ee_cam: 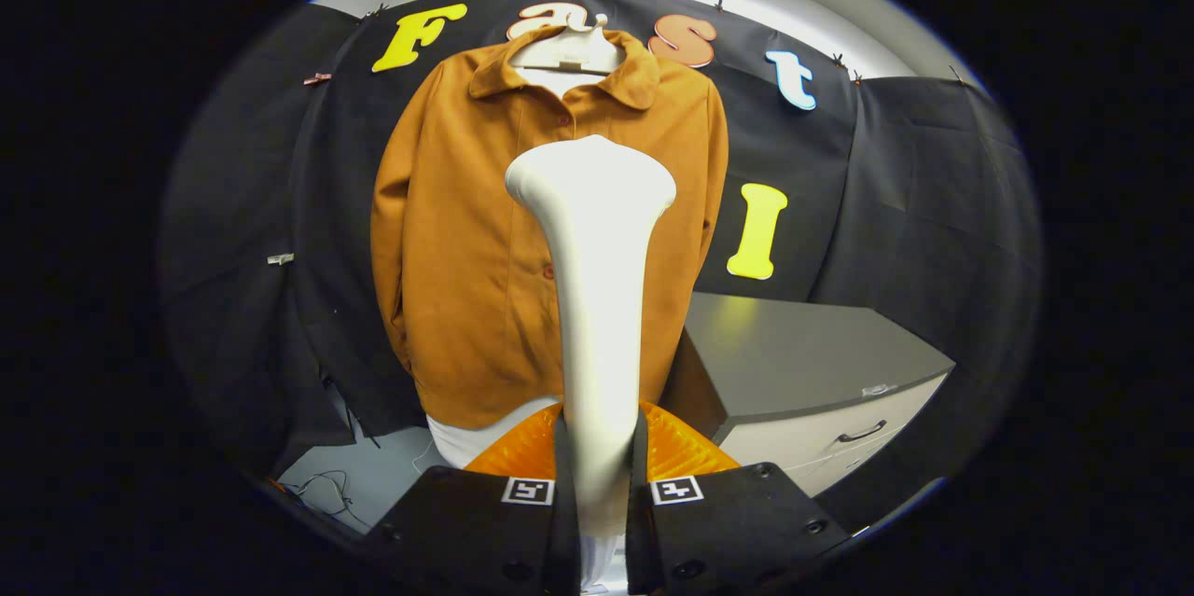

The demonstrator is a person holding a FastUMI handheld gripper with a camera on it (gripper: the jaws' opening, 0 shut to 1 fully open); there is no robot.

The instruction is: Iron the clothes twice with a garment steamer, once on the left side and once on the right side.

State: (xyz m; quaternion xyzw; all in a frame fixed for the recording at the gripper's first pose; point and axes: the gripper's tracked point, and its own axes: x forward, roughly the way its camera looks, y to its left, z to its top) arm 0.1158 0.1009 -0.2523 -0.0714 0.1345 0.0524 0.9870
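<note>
A brown button-up jacket (466,242) hangs on a white hanger (567,50) against the booth's black wall. A white garment steamer (597,298) stands upright between my fingers, its handle squeezed on both sides. My gripper (597,456) is shut on that handle. The steamer's wide head (590,178) is in front of the jacket's chest, around the button line, and hides the middle of the garment. Whether the head touches the cloth I cannot tell. A white layer (476,437) shows under the jacket's hem.
A grey cabinet (802,363) with a drawer handle stands to the right of the jacket, close to its hem. Loose cables (326,489) lie on the light floor down to the left. Black cloth walls close the booth on both sides.
</note>
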